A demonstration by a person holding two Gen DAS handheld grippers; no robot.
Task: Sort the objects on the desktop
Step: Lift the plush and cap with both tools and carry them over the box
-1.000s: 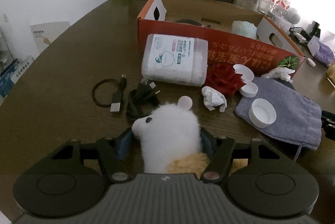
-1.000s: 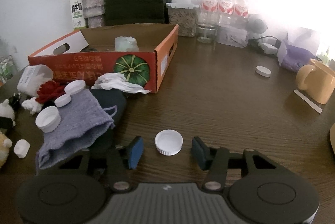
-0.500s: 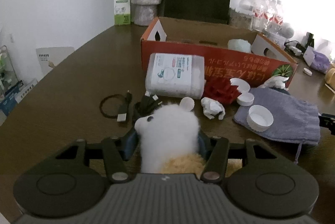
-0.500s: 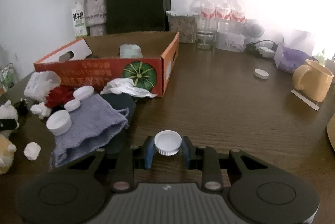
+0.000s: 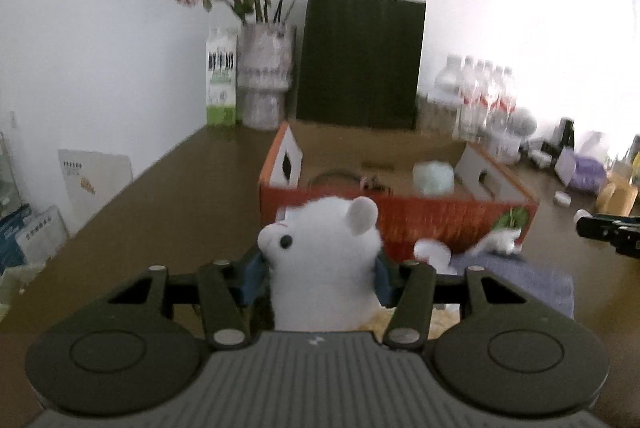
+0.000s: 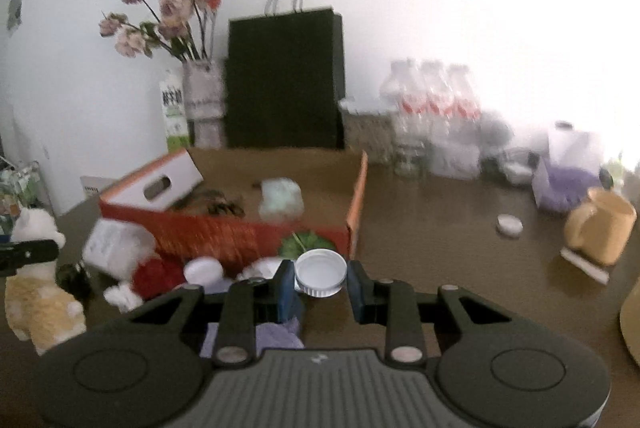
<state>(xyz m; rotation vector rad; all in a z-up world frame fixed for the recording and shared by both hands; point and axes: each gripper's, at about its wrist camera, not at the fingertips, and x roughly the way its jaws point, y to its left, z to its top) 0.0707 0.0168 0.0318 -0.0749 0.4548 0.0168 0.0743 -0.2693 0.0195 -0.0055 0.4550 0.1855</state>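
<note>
A white and tan plush toy is lifted off the brown table, with my left gripper shut on its body. The toy also shows at the left edge of the right wrist view. My right gripper is shut on a white bottle cap, held above the table. Ahead of both stands an open orange cardboard box, also in the right wrist view, with a pale green wad and dark cables inside. The tip of the right gripper appears at the right of the left wrist view.
In front of the box lie a grey cloth pouch, a red flower, a white lid, crumpled tissue and a plastic tub. Behind stand a black paper bag, a flower vase, a milk carton and water bottles. A yellow mug and another cap sit right.
The left gripper closed further on the plush toy and raised it. The right gripper shut on the white cap and lifted it from the table. Both views tilted up toward the box.
</note>
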